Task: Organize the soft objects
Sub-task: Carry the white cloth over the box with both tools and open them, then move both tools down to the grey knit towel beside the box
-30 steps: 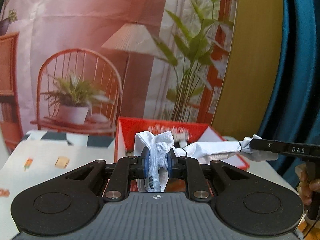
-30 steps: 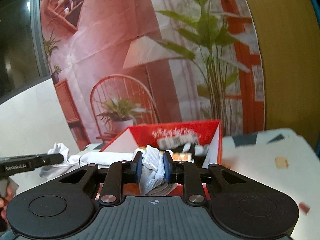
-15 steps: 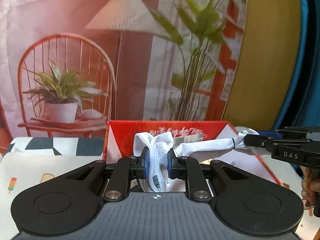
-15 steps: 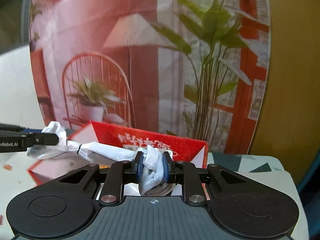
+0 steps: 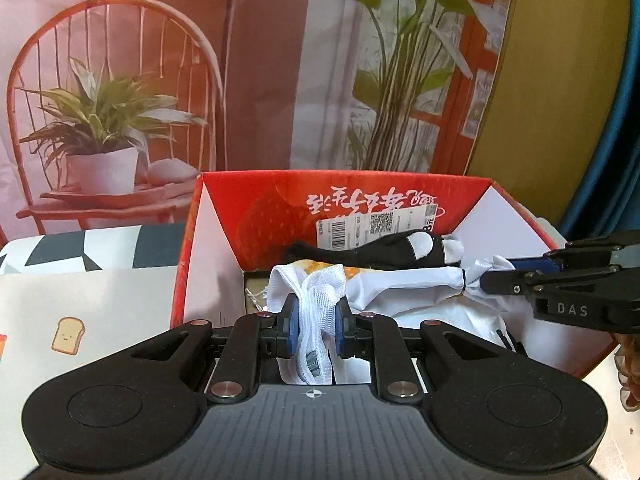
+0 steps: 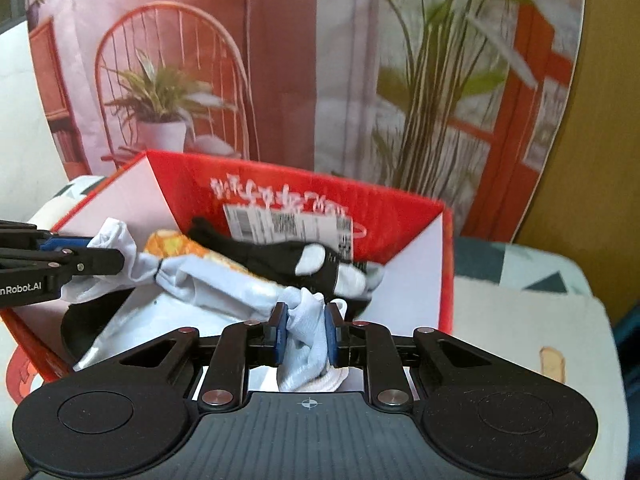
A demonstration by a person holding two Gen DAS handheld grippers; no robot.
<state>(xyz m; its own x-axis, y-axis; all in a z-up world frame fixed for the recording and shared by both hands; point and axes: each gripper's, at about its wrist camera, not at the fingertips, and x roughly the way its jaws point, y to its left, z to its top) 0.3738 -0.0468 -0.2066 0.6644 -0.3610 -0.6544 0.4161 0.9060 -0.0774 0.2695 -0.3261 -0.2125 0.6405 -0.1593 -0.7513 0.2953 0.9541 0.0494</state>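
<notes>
A white sock (image 5: 404, 282) (image 6: 224, 284) is stretched between both grippers over the open red cardboard box (image 5: 256, 196) (image 6: 400, 216). My left gripper (image 5: 316, 330) is shut on its mesh cuff end. My right gripper (image 6: 306, 334) is shut on the other bunched end. Each gripper shows in the other's view, the right gripper (image 5: 516, 276) at the right edge and the left gripper (image 6: 86, 258) at the left edge. Inside the box lie a black sock with a white toe (image 5: 384, 250) (image 6: 288, 258) and an orange-patterned cloth (image 6: 176, 242).
The box stands on a table with a patterned cloth (image 5: 80, 304) (image 6: 520, 320). Behind it hangs a printed backdrop of a chair and plants (image 5: 120, 100). A teal curtain (image 5: 624, 120) hangs at the right. A person's hand (image 5: 628, 368) holds the right gripper.
Both grippers have moved toward the box and lower with the sock still stretched between them; the box interior with the black sock now shows.
</notes>
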